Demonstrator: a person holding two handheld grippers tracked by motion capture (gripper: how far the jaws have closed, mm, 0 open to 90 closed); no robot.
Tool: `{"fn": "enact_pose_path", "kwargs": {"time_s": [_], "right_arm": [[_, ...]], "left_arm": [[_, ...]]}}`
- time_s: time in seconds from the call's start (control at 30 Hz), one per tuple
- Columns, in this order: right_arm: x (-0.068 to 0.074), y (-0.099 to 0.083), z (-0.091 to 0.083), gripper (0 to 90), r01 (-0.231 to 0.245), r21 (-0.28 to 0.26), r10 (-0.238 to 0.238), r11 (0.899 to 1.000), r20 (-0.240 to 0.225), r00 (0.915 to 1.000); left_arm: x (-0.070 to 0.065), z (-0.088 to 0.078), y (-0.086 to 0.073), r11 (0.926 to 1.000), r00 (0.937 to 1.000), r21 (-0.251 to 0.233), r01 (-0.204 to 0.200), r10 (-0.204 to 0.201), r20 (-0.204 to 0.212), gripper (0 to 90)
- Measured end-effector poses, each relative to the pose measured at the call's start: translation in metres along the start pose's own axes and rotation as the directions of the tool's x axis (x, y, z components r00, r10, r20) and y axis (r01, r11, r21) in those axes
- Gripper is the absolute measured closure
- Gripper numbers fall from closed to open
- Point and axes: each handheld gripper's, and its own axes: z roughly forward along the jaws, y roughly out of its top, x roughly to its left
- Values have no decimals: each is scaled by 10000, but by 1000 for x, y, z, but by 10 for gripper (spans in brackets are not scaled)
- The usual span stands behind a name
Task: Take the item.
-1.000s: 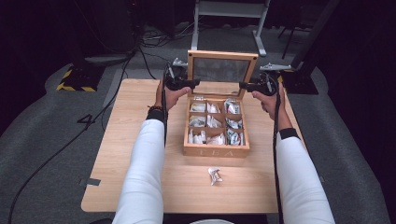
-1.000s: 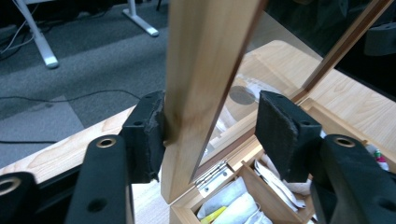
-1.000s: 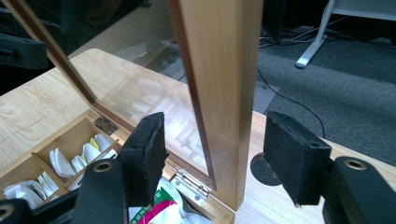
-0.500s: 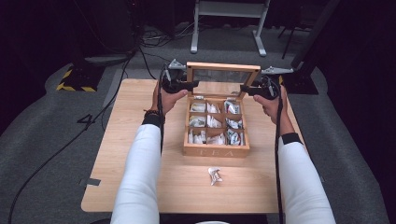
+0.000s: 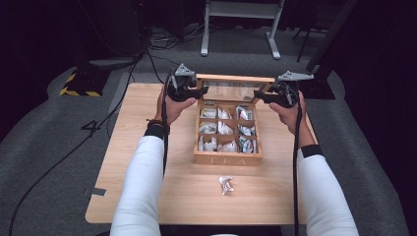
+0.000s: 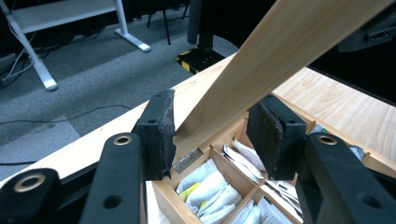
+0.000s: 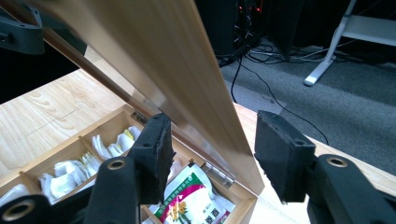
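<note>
A: Largest item?
B: Wooden table (image 5: 147, 147), light grain, on grey carpet.

A: Next?
B: Tea box (image 5: 227, 158), wood, six compartments holding sachets, standing at the table's centre. Its lid (image 5: 231, 89) is hinged at the far edge, raised and tilted.

A: The left gripper (image 5: 202, 91)?
B: At the lid's left side edge. Jaws have just been closing; the wooden frame lies between them, one pad touching it, the other just clear.

A: The right gripper (image 5: 259, 97)?
B: At the lid's right side edge. Jaws have just been closing, yet stand wide; the frame is between them, neither pad pressing.

A: Smallest?
B: One crumpled sachet (image 5: 226, 185) loose on the table, near the box front.
</note>
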Motion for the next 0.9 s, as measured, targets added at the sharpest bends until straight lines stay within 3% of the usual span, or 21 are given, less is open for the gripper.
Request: {"fn": "enact_pose_path", "kwargs": {"time_s": [0.2, 0.5, 0.8, 0.9], "right_arm": [[6, -1, -4, 475, 69, 49, -68, 10000, -87, 9999], [15, -6, -10, 441, 281, 244, -279, 9993, -79, 9996], [23, -9, -20, 409, 586, 371, -582, 9976, -117, 9982], [25, -10, -21, 401, 683, 452, -681, 9966, -69, 9977]], "left_arm": [[-9, -6, -2, 9993, 9992, 93, -357, 358, -176, 526], [-17, -14, -9, 9982, 9982, 168, -576, 578, -137, 523], [-29, -22, -11, 9915, 9922, 525, -1193, 1210, -290, 523], [-33, -23, -12, 9901, 9917, 664, -1233, 1254, -284, 521]]}}
